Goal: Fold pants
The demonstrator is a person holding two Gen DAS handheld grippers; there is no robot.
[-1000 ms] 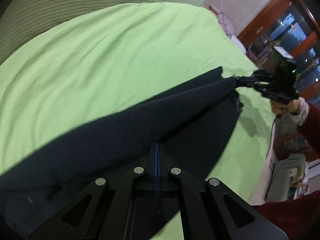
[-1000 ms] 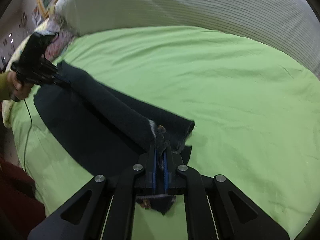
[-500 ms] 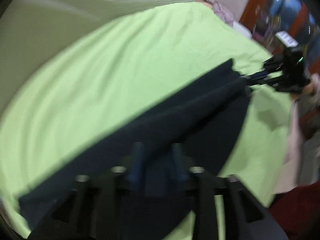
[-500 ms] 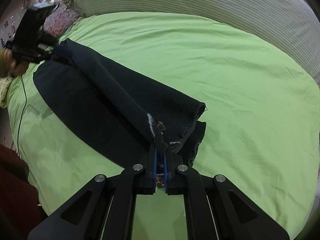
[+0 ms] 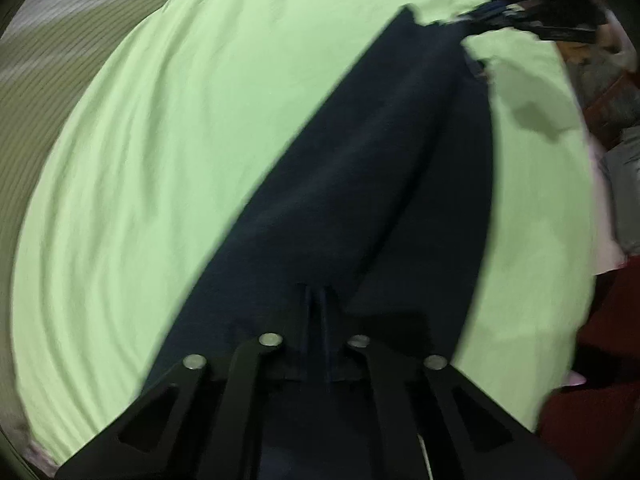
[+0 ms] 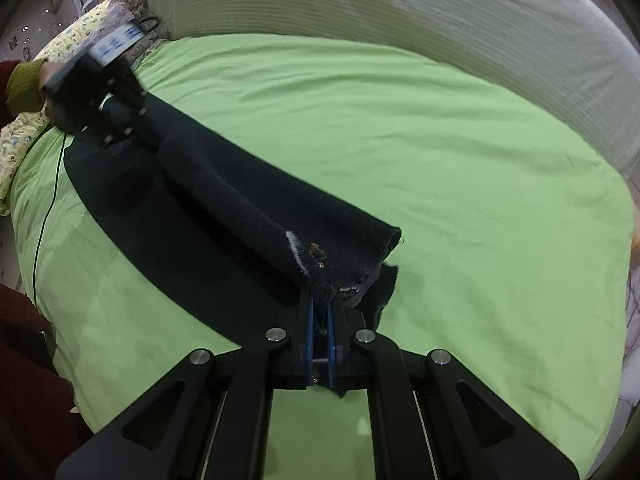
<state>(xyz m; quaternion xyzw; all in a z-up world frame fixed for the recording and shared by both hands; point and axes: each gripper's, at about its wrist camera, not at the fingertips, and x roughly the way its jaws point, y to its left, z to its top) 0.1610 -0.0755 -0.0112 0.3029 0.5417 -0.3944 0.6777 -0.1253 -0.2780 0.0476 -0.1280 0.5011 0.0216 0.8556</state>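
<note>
Now, in the left wrist view, blurred as it is, the dark pants point(image 5: 360, 184) lie as a long band across the green bedsheet point(image 5: 160, 160), running from the left tool point(image 5: 318, 300) at the bottom of the view up to the right tool point(image 5: 516, 8) at the far end of the cloth. The left tool's jaws have just been closing and now stand together; dark cloth lies right at and under their tips, but the blur hides whether any is caught between them, so I cannot tell whether it holds the pants. In the right wrist view, the right tool point(image 6: 319, 308) is closed on the frayed hem end of the pants point(image 6: 240, 208), a tuft of fabric pinched between its blue pads, and the upper layer lifts from there in a raised fold toward the left tool point(image 6: 100, 108) at the far end of the pants, where a hand point(image 6: 46, 76) grips its handle. A striped bolster point(image 6: 400, 12) lies beyond the pants, along the sheet's far edge. My judgement is that the risk sits at the left end: if that tool has shut on little or no cloth, the top layer could slip free and sag unevenly as the leg is carried over, leaving a crooked fold. Pulling the two ends unequally could also drag the lower layer across the sheet and wrinkle it.
</note>
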